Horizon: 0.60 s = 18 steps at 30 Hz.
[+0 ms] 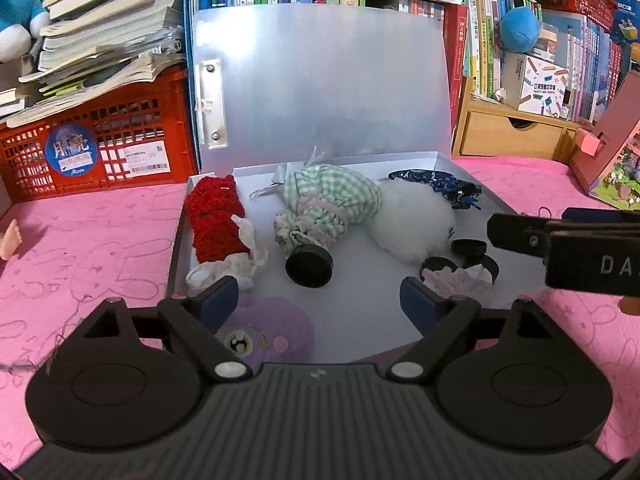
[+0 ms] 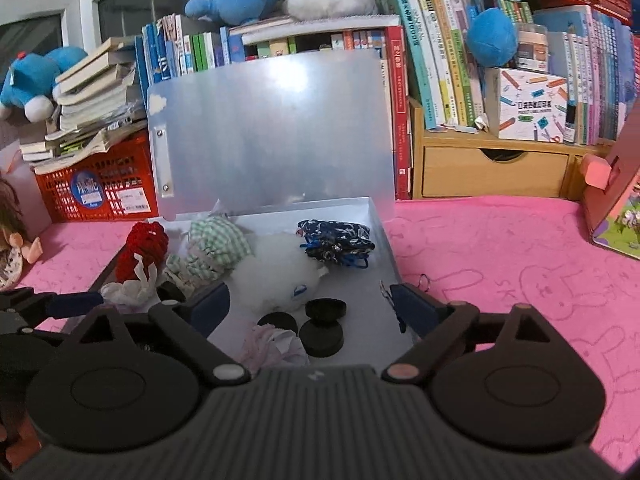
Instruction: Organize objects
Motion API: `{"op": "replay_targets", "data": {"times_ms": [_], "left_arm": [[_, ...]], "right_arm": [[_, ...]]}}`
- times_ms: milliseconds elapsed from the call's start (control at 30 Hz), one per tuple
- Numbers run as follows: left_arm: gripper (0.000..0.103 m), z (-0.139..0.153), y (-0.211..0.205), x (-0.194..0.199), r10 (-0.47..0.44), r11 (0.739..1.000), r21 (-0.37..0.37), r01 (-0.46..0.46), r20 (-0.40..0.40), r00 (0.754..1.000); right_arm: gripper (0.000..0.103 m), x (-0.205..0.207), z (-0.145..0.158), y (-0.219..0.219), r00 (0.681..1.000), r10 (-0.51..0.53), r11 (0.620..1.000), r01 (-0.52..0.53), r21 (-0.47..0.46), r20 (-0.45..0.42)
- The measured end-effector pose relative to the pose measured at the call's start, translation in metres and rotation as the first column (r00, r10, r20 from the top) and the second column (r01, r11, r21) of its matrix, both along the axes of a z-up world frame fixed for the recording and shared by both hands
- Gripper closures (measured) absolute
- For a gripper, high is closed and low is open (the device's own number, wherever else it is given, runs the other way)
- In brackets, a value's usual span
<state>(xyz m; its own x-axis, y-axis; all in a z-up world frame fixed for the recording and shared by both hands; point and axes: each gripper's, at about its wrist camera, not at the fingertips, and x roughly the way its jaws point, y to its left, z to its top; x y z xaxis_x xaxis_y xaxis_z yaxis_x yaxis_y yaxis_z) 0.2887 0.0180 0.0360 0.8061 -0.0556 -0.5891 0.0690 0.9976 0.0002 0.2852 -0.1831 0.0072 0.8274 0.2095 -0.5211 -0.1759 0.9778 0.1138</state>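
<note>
A translucent plastic box (image 1: 436, 160) lies on the pink cloth with its lid (image 1: 320, 80) standing open. Inside are a red knitted piece (image 1: 214, 216), a green checked pouch (image 1: 332, 196), a white fluffy ball (image 1: 412, 216), a dark blue patterned pouch (image 1: 444, 186), black caps (image 1: 309, 266) and a purple plush (image 1: 264, 332) at the front. My left gripper (image 1: 320, 304) is open and empty over the box's front. My right gripper (image 2: 316, 304) is open and empty over the box's right front corner, above the black caps (image 2: 322, 334). The box (image 2: 380, 220) also shows there.
A red crate (image 1: 100, 148) under stacked books stands back left. A wooden drawer unit (image 1: 516, 134) with books stands back right. A pink cardboard box (image 1: 612, 160) leans at the far right. A doll's foot (image 1: 10, 240) shows at the left edge. The pink cloth (image 2: 520, 280) spreads right.
</note>
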Motion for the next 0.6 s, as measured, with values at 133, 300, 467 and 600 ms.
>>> {"op": "replay_targets", "data": {"times_ms": [133, 300, 467, 600], "left_arm": [[0.009, 0.003, -0.001, -0.008, -0.006, 1.000, 0.006, 0.006, 0.012, 1.000], [0.007, 0.006, -0.002, -0.018, -0.012, 1.000, 0.009, 0.012, 0.018, 1.000], [0.005, 0.006, -0.002, -0.026, -0.017, 1.000, 0.016, 0.017, 0.025, 1.000], [0.005, 0.007, -0.001, -0.033, -0.025, 1.000, 0.016, 0.024, 0.029, 0.999]], "right_arm": [[0.000, -0.008, -0.001, -0.002, 1.000, -0.009, 1.000, 0.009, 0.003, 0.005], [0.000, -0.019, -0.001, -0.007, 1.000, -0.014, 1.000, 0.014, 0.019, 0.011], [0.000, -0.027, -0.002, -0.010, 1.000, -0.021, 1.000, 0.020, 0.021, 0.010], [0.000, -0.034, -0.003, -0.011, 1.000, -0.023, 1.000, 0.023, 0.018, 0.011]]}}
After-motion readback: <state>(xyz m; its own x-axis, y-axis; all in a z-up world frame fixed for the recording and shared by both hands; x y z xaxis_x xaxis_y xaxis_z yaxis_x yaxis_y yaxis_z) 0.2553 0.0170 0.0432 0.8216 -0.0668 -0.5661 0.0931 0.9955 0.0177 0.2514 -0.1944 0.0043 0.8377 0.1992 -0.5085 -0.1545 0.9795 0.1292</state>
